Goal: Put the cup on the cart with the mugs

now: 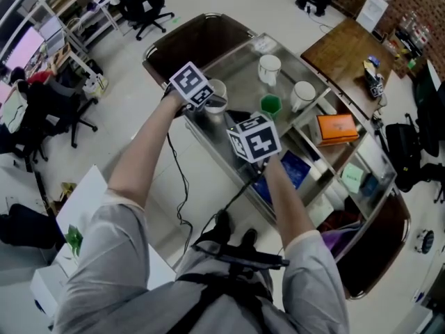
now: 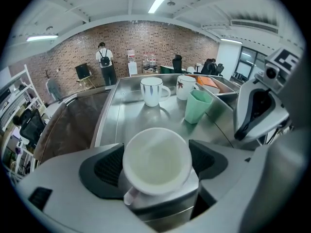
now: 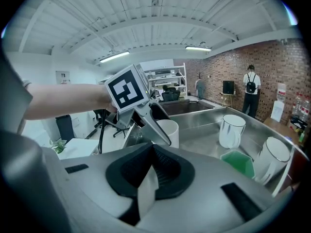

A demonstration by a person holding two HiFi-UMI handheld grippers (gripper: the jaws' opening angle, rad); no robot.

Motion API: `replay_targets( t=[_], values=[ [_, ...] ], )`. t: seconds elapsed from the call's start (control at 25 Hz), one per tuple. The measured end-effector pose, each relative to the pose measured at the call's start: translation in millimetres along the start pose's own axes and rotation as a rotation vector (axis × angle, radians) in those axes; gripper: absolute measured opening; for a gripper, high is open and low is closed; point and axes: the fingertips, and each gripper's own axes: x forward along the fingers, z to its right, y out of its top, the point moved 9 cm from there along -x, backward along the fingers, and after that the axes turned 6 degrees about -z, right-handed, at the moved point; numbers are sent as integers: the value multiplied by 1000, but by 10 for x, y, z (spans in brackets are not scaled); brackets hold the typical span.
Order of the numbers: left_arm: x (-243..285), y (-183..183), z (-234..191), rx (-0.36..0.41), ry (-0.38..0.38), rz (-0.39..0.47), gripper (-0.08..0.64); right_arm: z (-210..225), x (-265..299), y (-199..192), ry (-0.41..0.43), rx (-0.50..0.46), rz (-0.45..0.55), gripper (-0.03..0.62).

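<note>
A white cup (image 1: 217, 94) stands at the near edge of the steel cart (image 1: 240, 75), and my left gripper (image 1: 214, 103) is shut on it. In the left gripper view the cup (image 2: 155, 160) fills the gap, with both pads (image 2: 108, 166) against its sides. Farther along the cart (image 2: 126, 115) stand two white mugs (image 2: 151, 91) (image 2: 186, 87) and a green cup (image 2: 198, 107). My right gripper (image 1: 240, 118) hovers just right of the left one, shut and holding nothing (image 3: 150, 174). From there I see the white cup (image 3: 169, 130), the green cup (image 3: 238, 163) and a mug (image 3: 231, 130).
An orange box (image 1: 336, 127) and a blue item (image 1: 288, 169) lie in the cart's right-hand compartments. A brown tub (image 1: 198, 40) hangs at the cart's far end. A wooden table (image 1: 344, 54) stands beyond, office chairs (image 1: 142, 2) at the left. A person (image 2: 104, 64) stands by the brick wall.
</note>
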Motion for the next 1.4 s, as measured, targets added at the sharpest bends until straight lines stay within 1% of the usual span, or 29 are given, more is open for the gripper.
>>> replay_targets(
  t=[0.08,0.2,0.28,0.56,0.76,0.92,0.96,1.04,1.12,1.2,1.24,1.28,1.4],
  values=[
    [-9,1,-5,2,10,15,426,13,9,-3,-7,4,2,8],
    [-36,-10,8,-1,17,33,463,22,15,-14,-12,8,3,8],
    [-62,-16,17,-1,27,37,473,17,12,-20,-12,3,0,8],
    [-351,-58,91,-23,87,85,474,-3,-121,-34,-11,5,12,8],
    [-770,-191,379,-57,151,134,474,-102,-380,-33,-2,-18,45,8],
    [-1192,-425,778,-117,217,217,465,-249,-658,-38,22,-40,97,8],
    [-1294,-499,901,-142,245,250,439,-284,-733,-63,27,-42,109,8],
    [-1493,-657,1166,-203,324,328,319,-370,-879,-125,39,-51,129,8],
    [-1667,-825,1447,-258,419,399,199,-492,-1001,-186,58,-71,141,8],
    [-1791,-997,1725,-303,497,450,116,-620,-1095,-259,77,-91,145,8],
    [-1829,-1085,1854,-328,523,474,68,-679,-1132,-304,86,-96,145,8],
    [-1848,-1179,1976,-357,539,496,38,-733,-1165,-358,95,-97,145,8],
    [-1839,-1471,2268,-432,565,542,5,-864,-1247,-540,107,-85,145,8]
  ],
)
